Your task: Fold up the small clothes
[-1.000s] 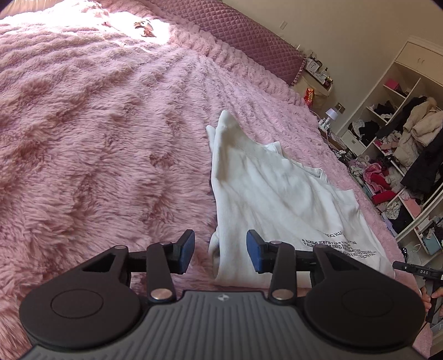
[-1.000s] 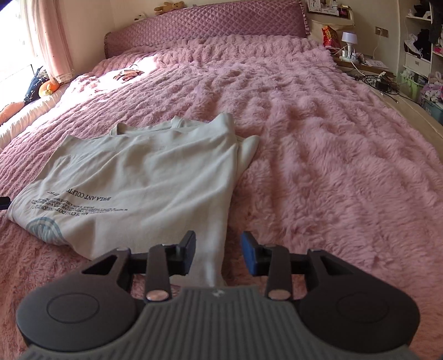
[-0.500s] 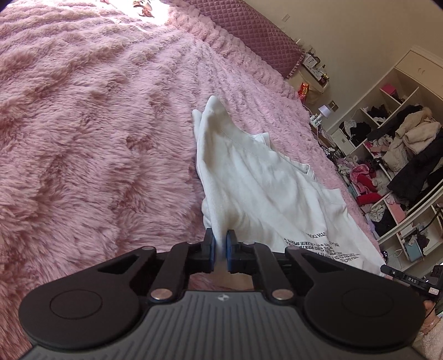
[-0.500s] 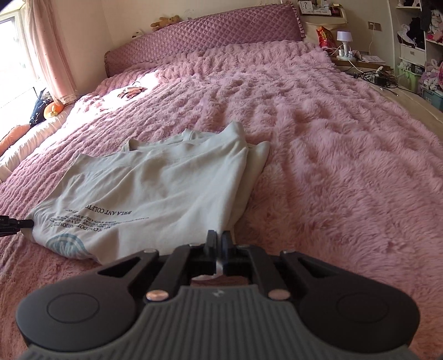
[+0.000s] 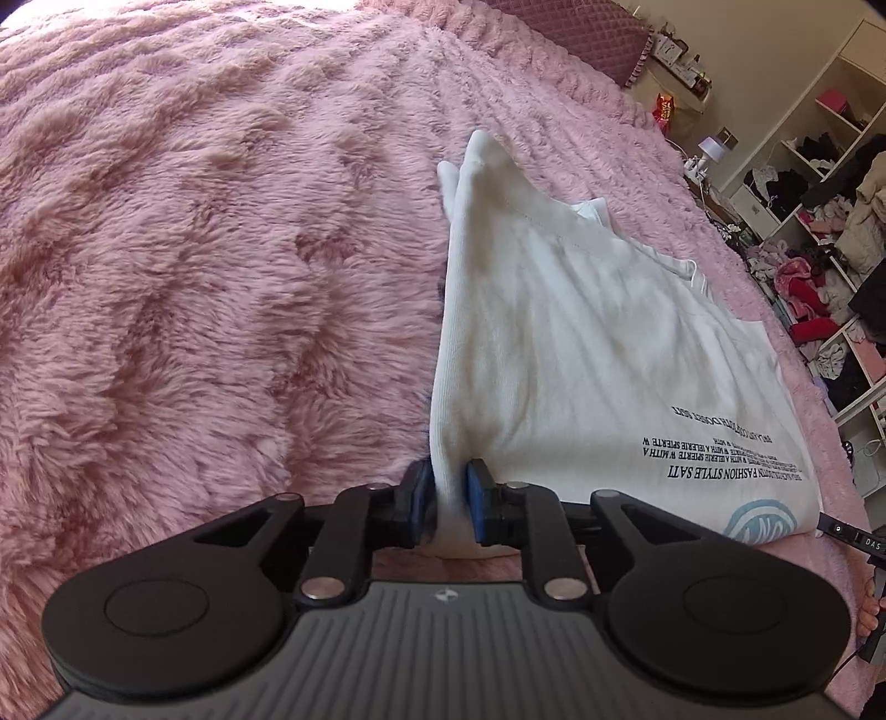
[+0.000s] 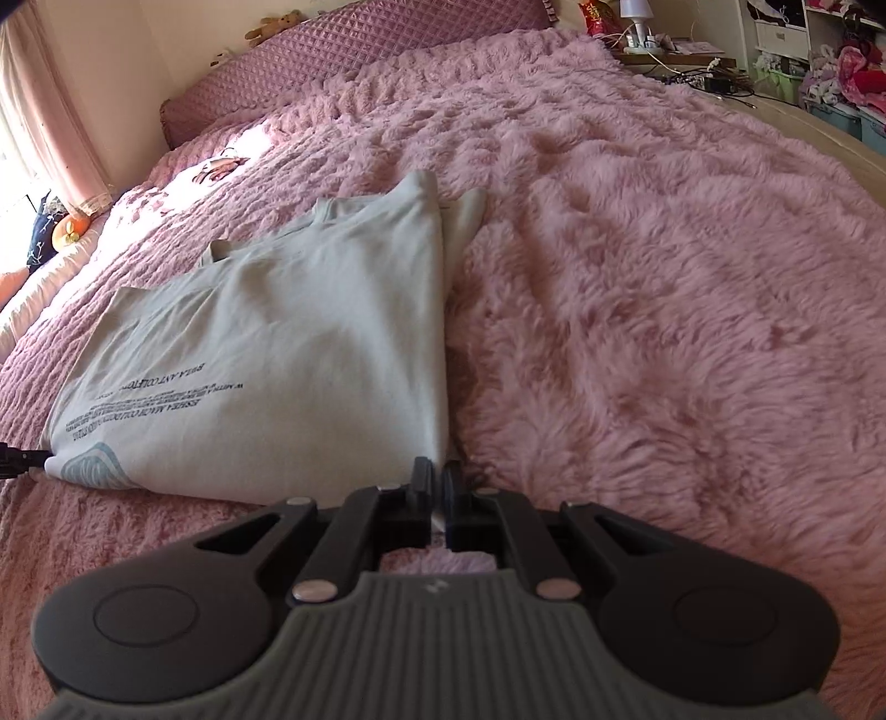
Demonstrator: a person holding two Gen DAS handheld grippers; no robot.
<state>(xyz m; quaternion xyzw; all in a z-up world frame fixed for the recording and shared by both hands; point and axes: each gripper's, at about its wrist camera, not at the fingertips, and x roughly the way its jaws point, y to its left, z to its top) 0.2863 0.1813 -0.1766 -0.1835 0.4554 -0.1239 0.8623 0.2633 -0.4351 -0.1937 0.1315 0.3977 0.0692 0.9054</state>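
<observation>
A white T-shirt (image 5: 581, 343) with black lettering and a blue emblem lies half folded on the fluffy pink bedspread (image 5: 194, 277). My left gripper (image 5: 448, 487) pinches the near left fold of the shirt. White cloth fills the gap between its blue pads, and the jaws are opening slightly. In the right wrist view the same T-shirt (image 6: 277, 343) lies to the left. My right gripper (image 6: 437, 482) grips its near right edge, with a thin strip of cloth between nearly closed pads that are just starting to open.
The quilted purple headboard (image 6: 360, 50) runs along the far side. Open shelves full of clothes (image 5: 819, 232) stand right of the bed, past a nightstand with a lamp (image 6: 637, 16). A small object (image 6: 219, 166) lies in the sunlit patch far up the bedspread.
Both grippers came down onto the shirt's near edge and closed on it; a second ago they stood open above it. The left jaws have since widened a little around the cloth.
</observation>
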